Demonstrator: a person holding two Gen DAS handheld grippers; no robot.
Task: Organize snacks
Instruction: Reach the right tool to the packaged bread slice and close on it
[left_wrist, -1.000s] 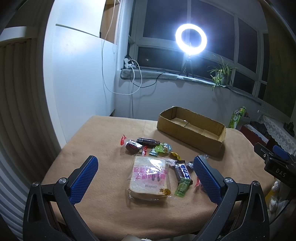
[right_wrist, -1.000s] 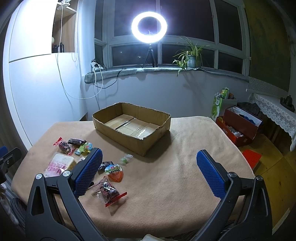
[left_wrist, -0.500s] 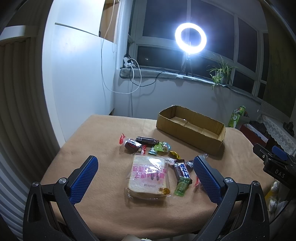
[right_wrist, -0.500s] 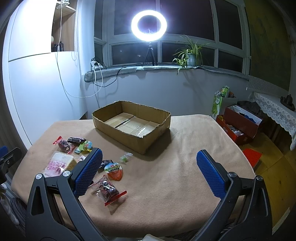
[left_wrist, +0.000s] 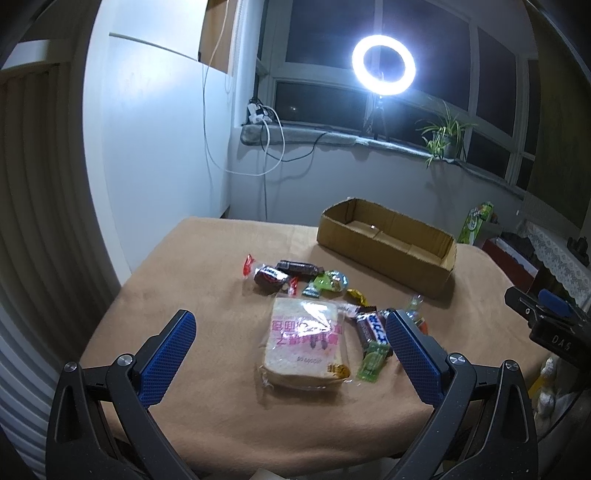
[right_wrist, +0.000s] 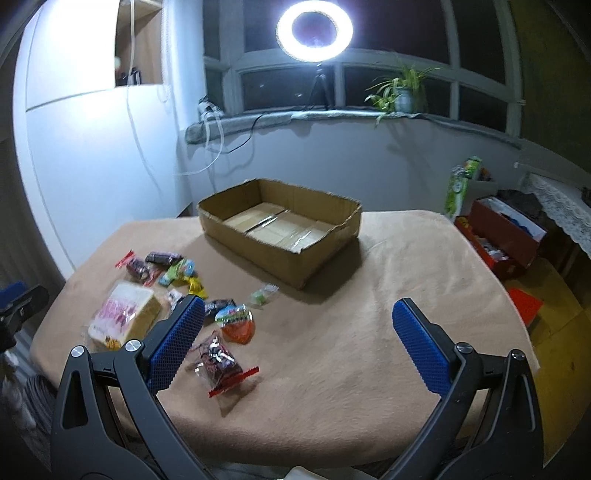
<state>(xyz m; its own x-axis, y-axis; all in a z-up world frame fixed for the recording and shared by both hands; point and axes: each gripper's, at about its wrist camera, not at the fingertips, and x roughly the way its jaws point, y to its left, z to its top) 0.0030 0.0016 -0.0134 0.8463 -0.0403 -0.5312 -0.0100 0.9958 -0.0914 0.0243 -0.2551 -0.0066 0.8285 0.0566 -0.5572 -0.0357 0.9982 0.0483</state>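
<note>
A bagged bread slice (left_wrist: 306, 341) (right_wrist: 123, 314) lies on the tan table cloth among several small wrapped snacks. A dark chocolate bar (left_wrist: 371, 326) and a green candy (left_wrist: 373, 363) lie to its right. A red-edged dark snack (right_wrist: 219, 363) and an orange-and-green packet (right_wrist: 238, 323) sit nearer the right gripper. An open cardboard box (left_wrist: 388, 245) (right_wrist: 280, 229), with nothing in it, stands at the back of the table. My left gripper (left_wrist: 291, 343) hangs open above the bread's near side. My right gripper (right_wrist: 299, 341) is open over bare cloth, with the snacks by its left finger.
A ring light (right_wrist: 314, 29) and a potted plant (right_wrist: 400, 92) stand on the window sill behind the table. A white cabinet (left_wrist: 159, 147) is at the left. On the floor to the right are a red box (right_wrist: 506, 236) and bags. The table's right half (right_wrist: 406, 266) is bare cloth.
Both grippers have moved forward over the table, so the snacks and the box look larger and closer. The right view has also tilted down. Nothing was picked up.
</note>
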